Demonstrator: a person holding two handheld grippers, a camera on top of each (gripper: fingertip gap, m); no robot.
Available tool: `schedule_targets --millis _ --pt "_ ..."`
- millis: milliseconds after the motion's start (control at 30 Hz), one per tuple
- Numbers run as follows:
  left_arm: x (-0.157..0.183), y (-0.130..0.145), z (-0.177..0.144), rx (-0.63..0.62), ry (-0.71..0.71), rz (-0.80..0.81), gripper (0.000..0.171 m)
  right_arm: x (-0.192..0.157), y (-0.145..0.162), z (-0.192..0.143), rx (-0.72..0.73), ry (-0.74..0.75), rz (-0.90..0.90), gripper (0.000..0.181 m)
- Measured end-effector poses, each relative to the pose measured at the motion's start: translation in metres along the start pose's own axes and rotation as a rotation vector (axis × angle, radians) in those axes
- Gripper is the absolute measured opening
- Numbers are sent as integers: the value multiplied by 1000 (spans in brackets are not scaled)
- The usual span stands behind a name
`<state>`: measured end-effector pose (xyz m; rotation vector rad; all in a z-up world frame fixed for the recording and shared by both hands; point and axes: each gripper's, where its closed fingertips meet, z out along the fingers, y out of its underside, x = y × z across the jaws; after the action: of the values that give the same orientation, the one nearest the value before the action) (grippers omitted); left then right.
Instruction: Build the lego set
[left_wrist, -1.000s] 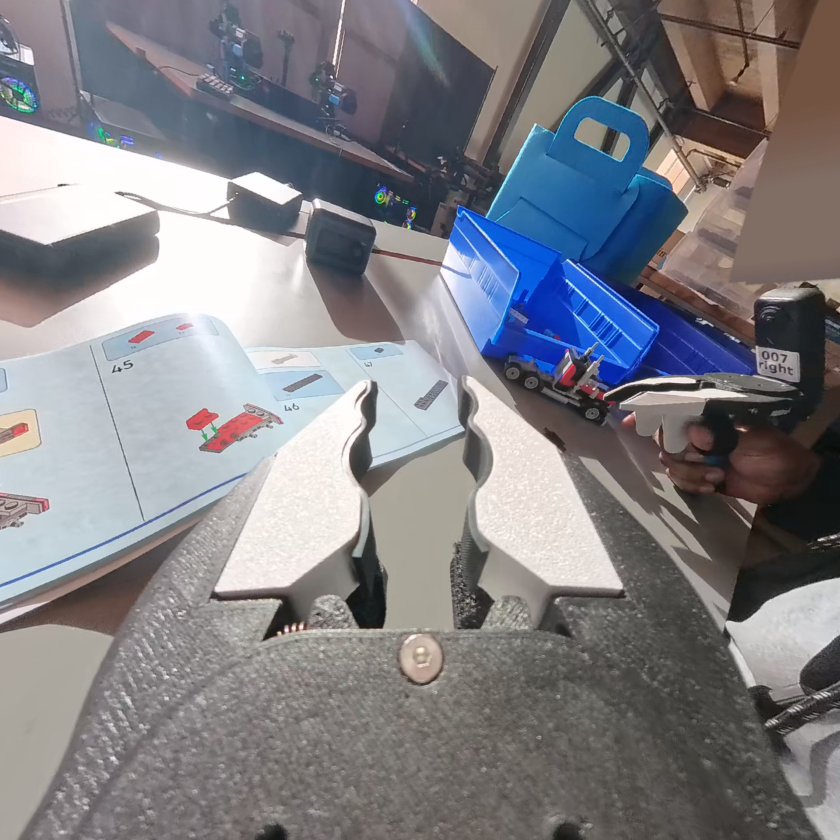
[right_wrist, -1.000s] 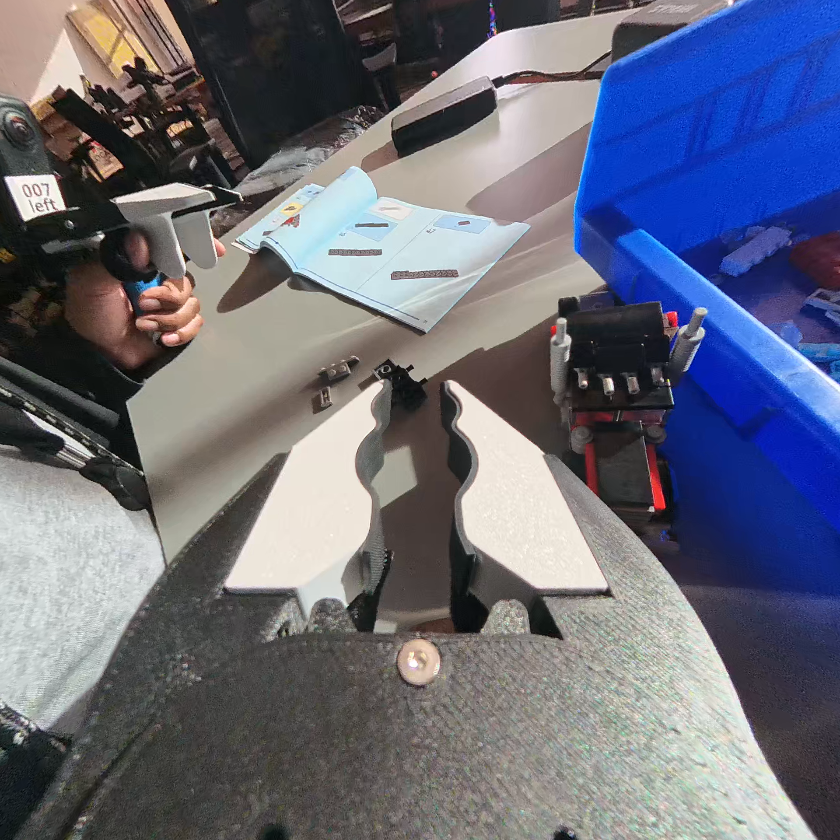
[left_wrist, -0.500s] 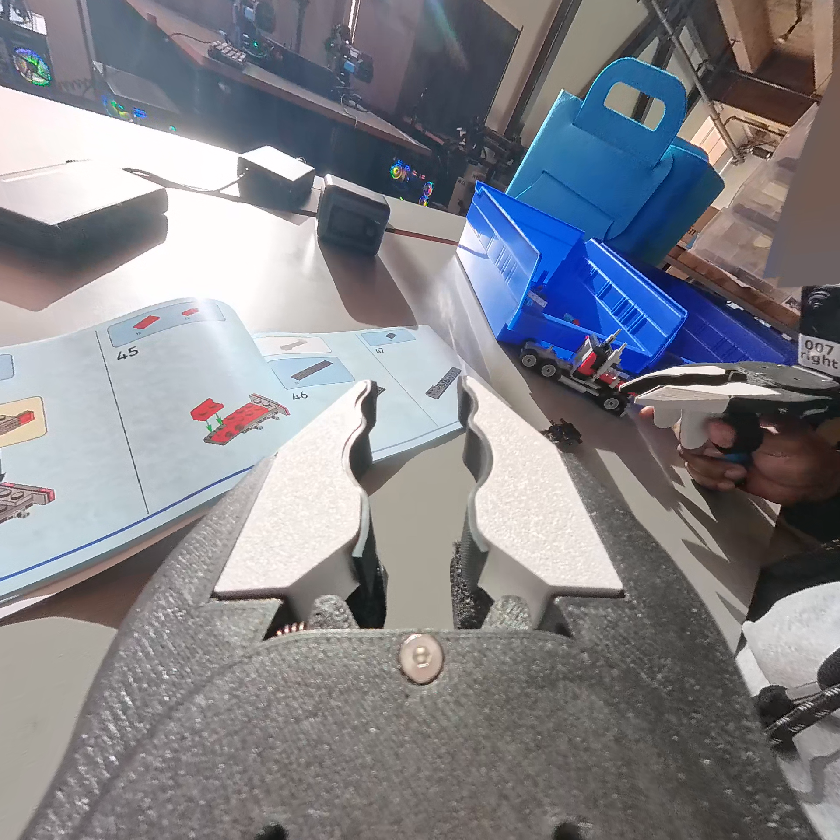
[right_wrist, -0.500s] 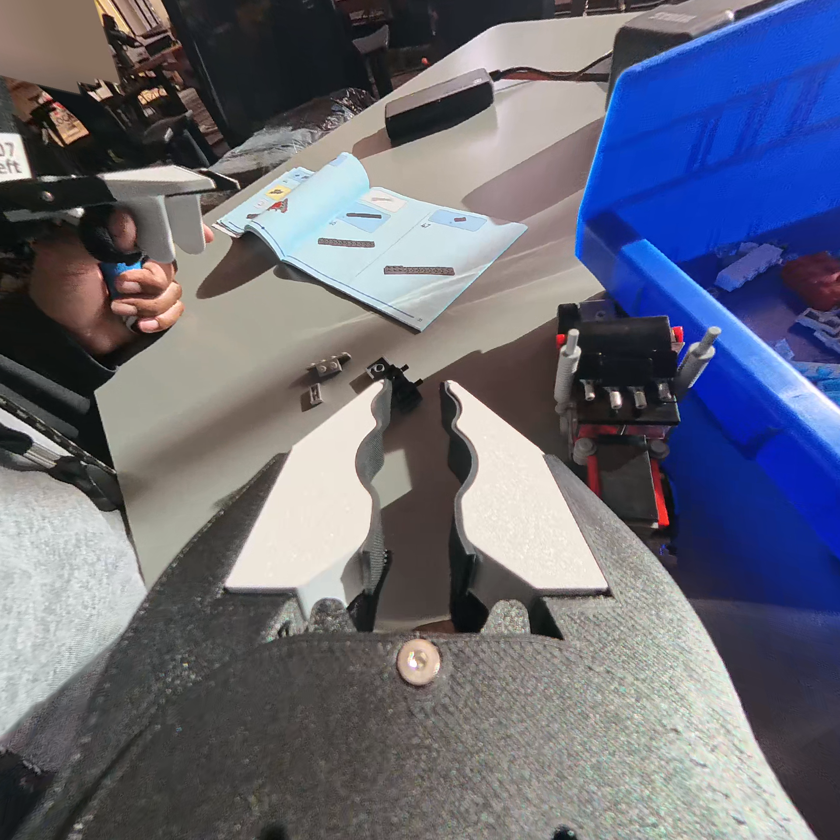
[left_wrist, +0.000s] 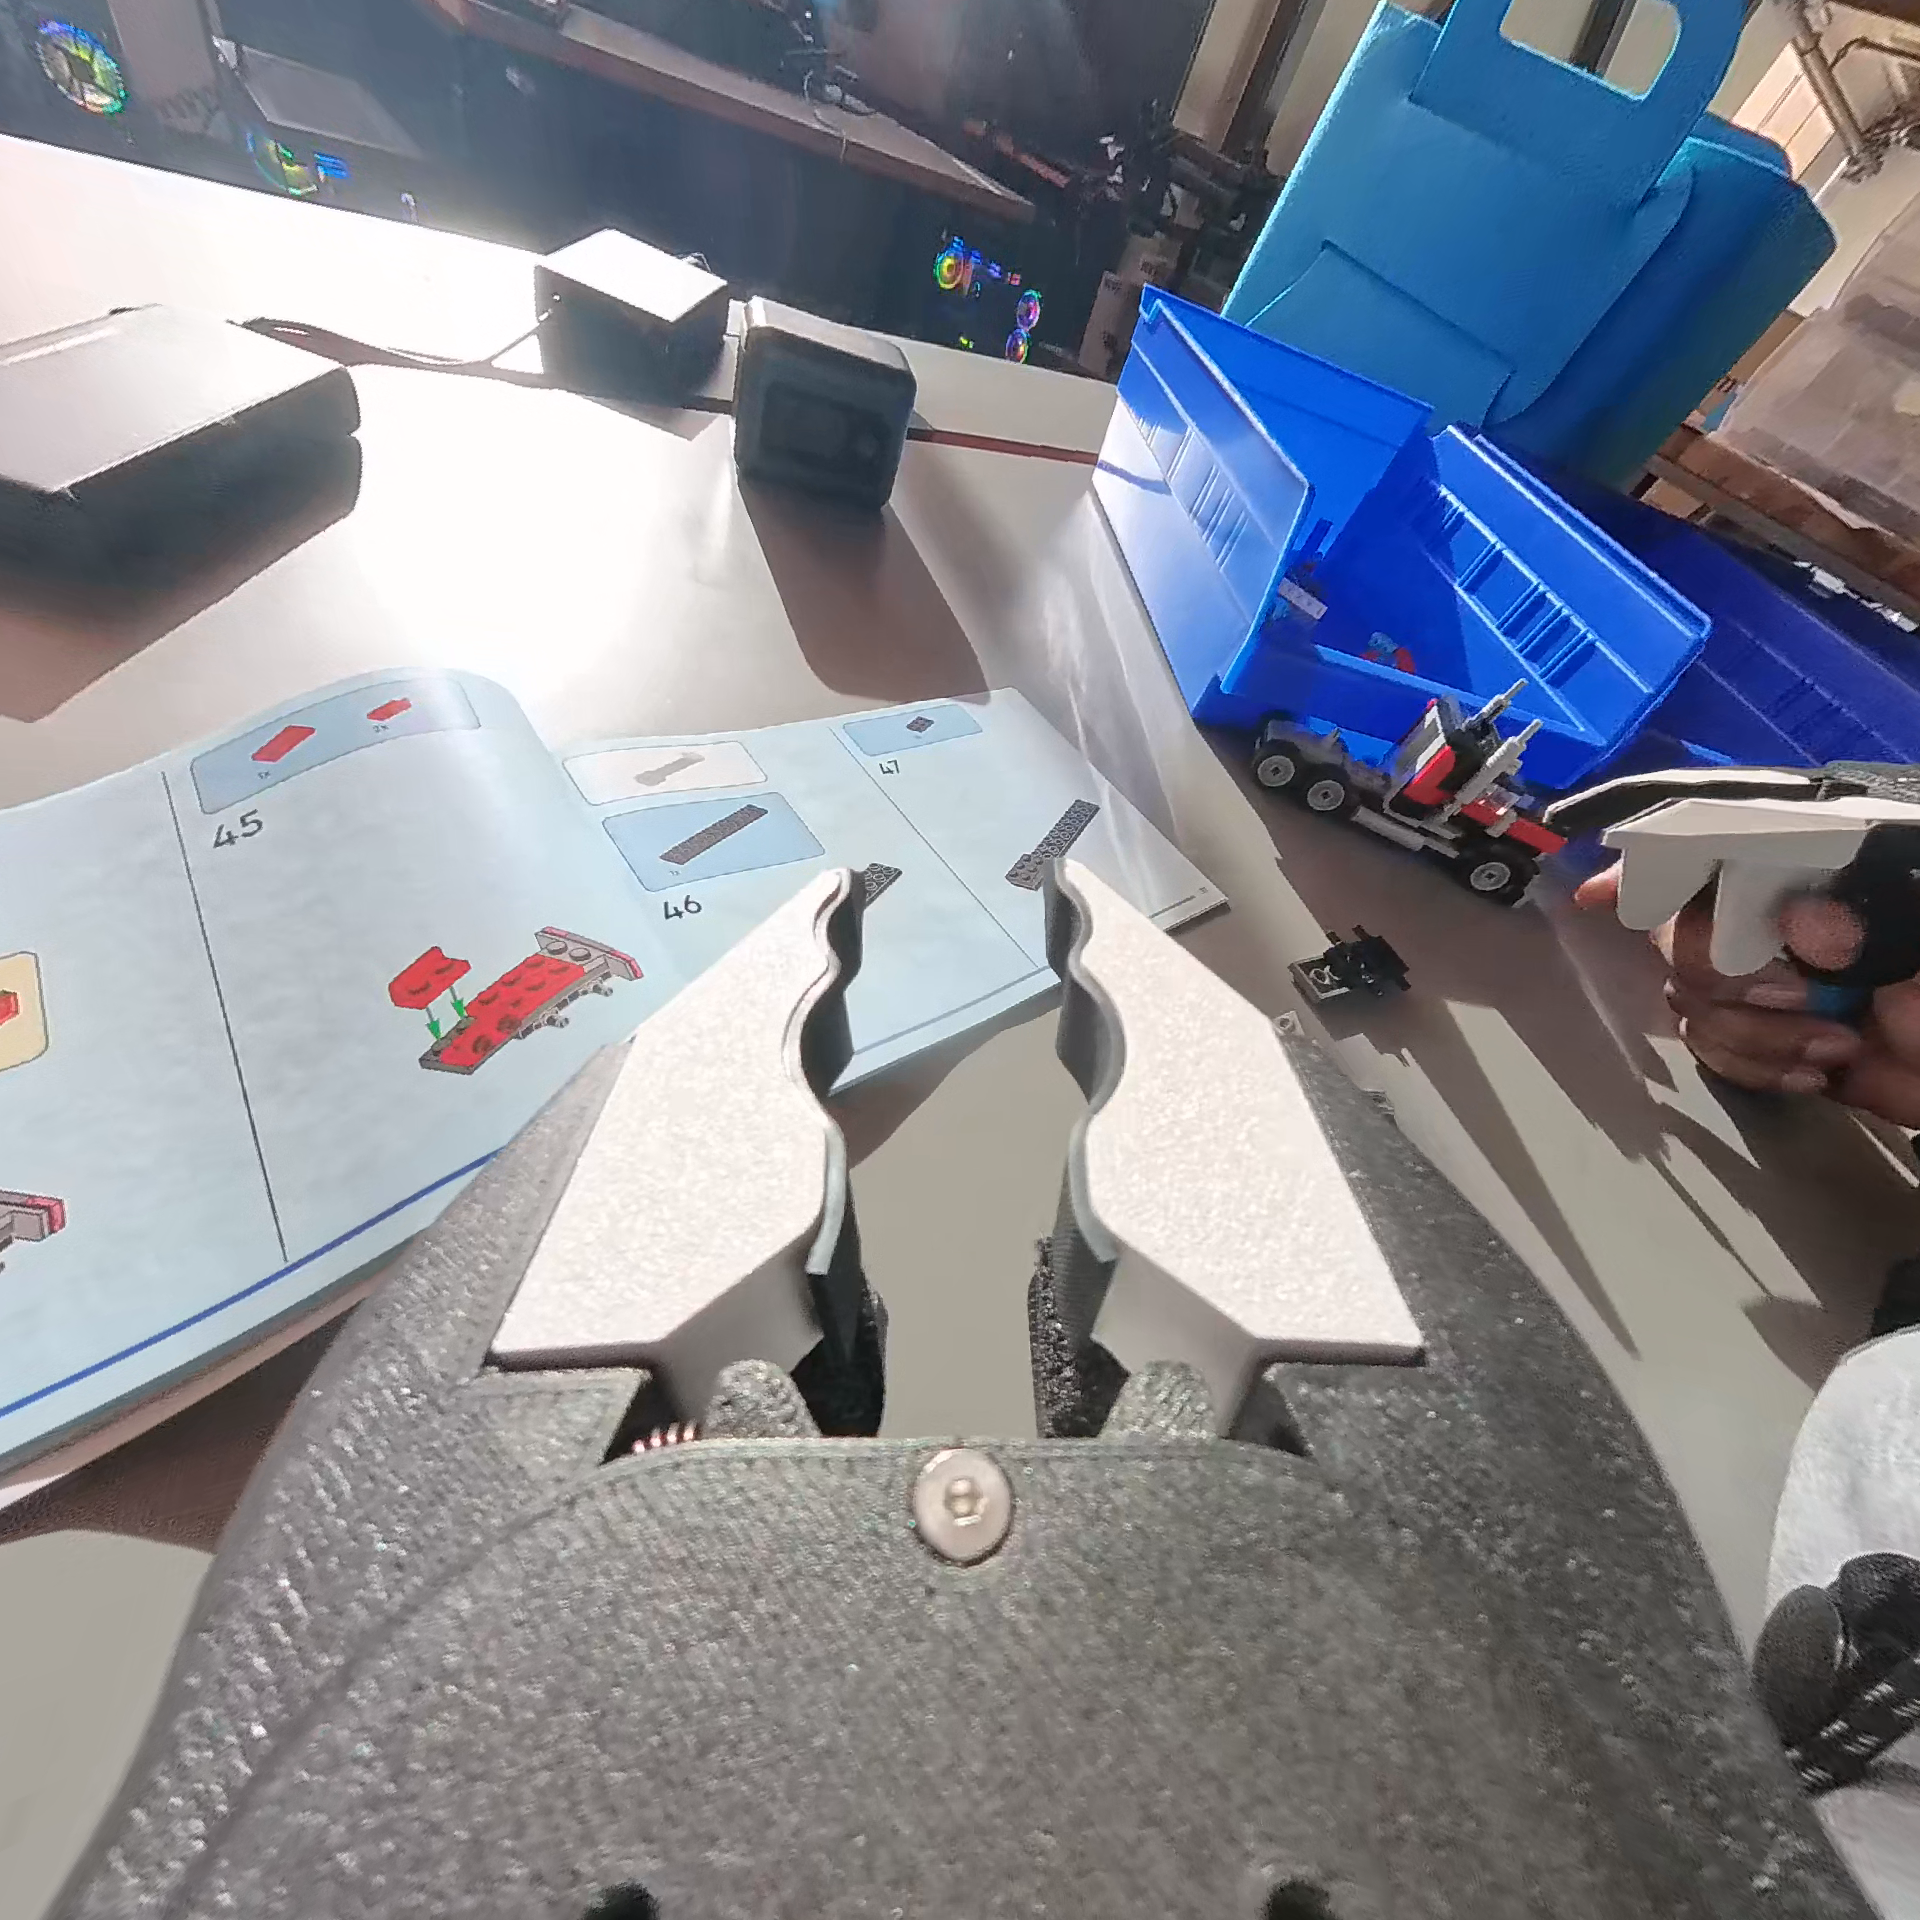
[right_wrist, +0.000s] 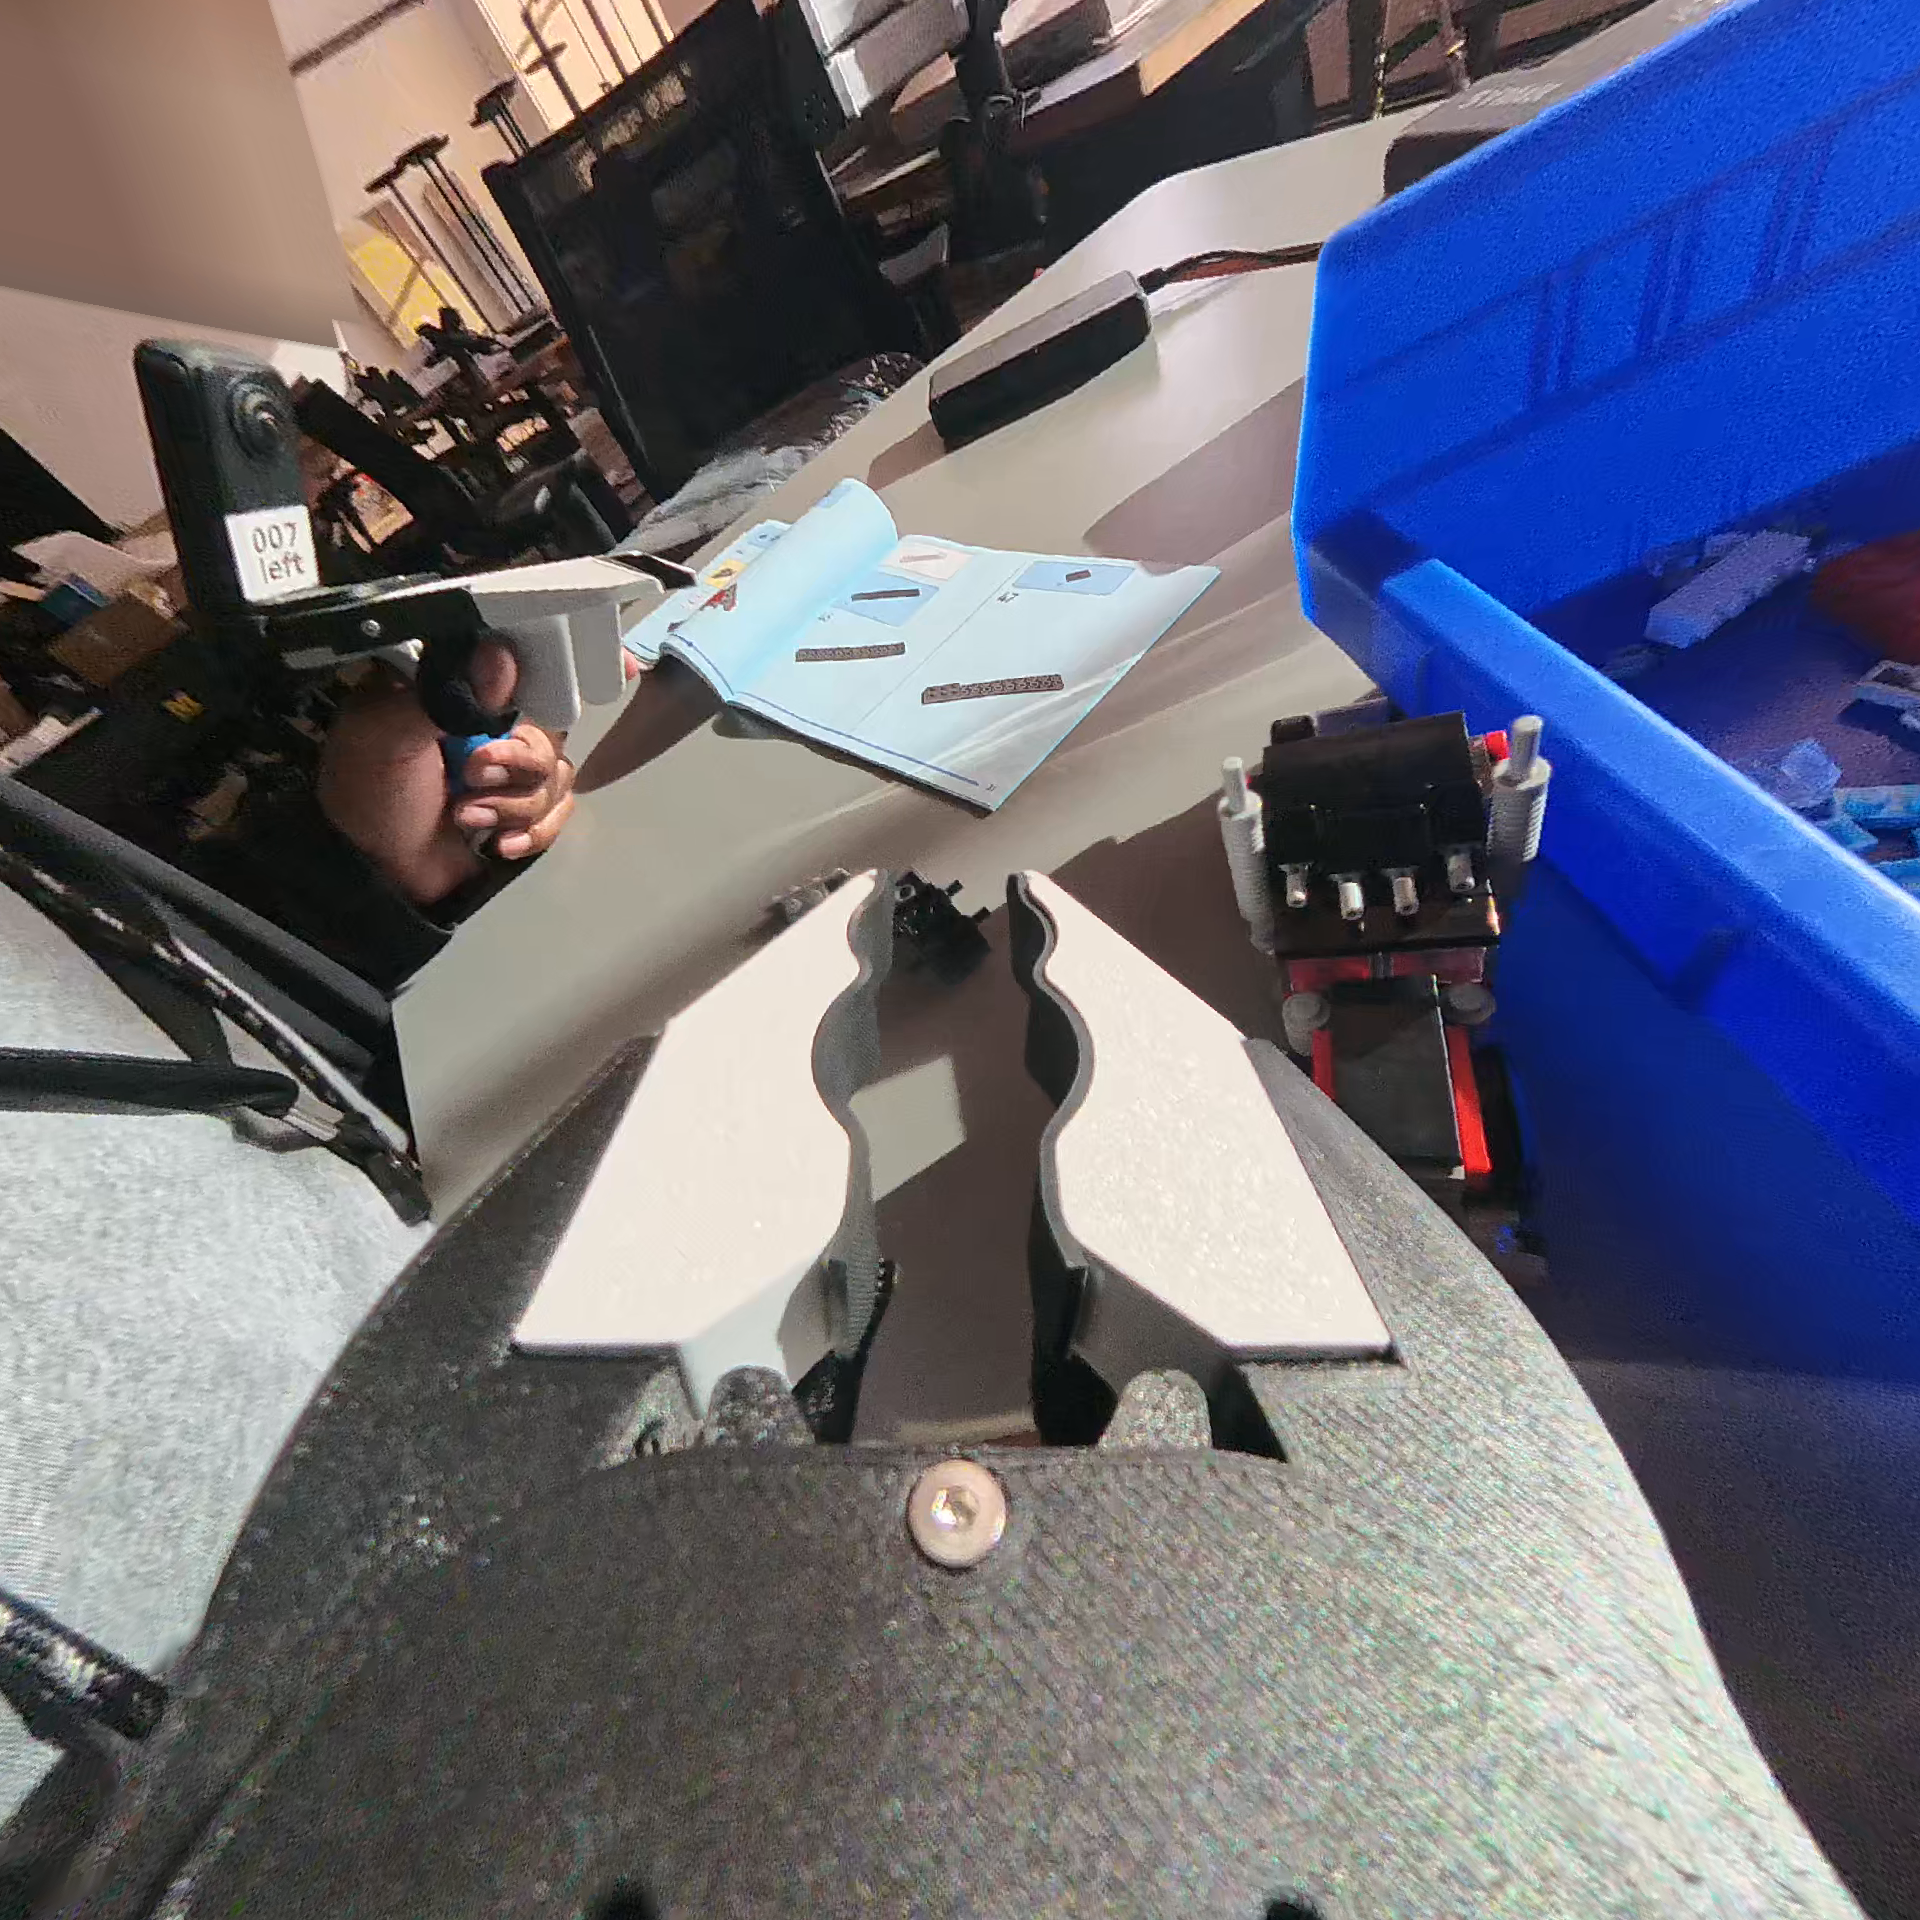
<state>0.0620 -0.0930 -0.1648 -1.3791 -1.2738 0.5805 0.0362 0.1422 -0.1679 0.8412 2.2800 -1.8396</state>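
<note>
A red, black and grey lego truck (left_wrist: 1403, 795) stands on the grey table beside the blue bin (left_wrist: 1351, 582); the right wrist view shows it from behind (right_wrist: 1377, 883). A small black lego piece (left_wrist: 1349, 969) lies loose on the table, just ahead of my right gripper's tips (right_wrist: 930, 930). My left gripper (left_wrist: 951, 883) is open and empty, hovering over the edge of the open instruction booklet (left_wrist: 416, 935). My right gripper (right_wrist: 948, 888) is open and empty, low over the table, left of the truck. Each gripper shows in the other's view.
The blue bin (right_wrist: 1621, 582) holds several loose lego pieces. A blue felt bag (left_wrist: 1538, 229) stands behind it. Black power bricks and a flat black box (left_wrist: 156, 426) sit at the table's far side. A small grey piece (right_wrist: 795, 902) lies beside my right gripper's left finger. The person's lap is at the near edge. The grippers' ends are close to 25 centimeters from one another.
My left gripper has moved forward and tilted down over the booklet. My right gripper has dropped lower and moved forward to the black piece. Both stay open.
</note>
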Motion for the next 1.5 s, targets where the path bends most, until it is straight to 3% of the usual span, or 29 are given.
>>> schedule_targets --millis 1033,1300,1500 --pt "-3 -1 4 -2 -11 -10 35 -5 0 1 -6 -67 20 25" --pt "-5 -1 4 -1 -43 7 35 3 -26 -26 150 -51 -170 26" --pt "-8 0 6 -12 -72 14 35 21 -40 -57 244 -67 -214 24"
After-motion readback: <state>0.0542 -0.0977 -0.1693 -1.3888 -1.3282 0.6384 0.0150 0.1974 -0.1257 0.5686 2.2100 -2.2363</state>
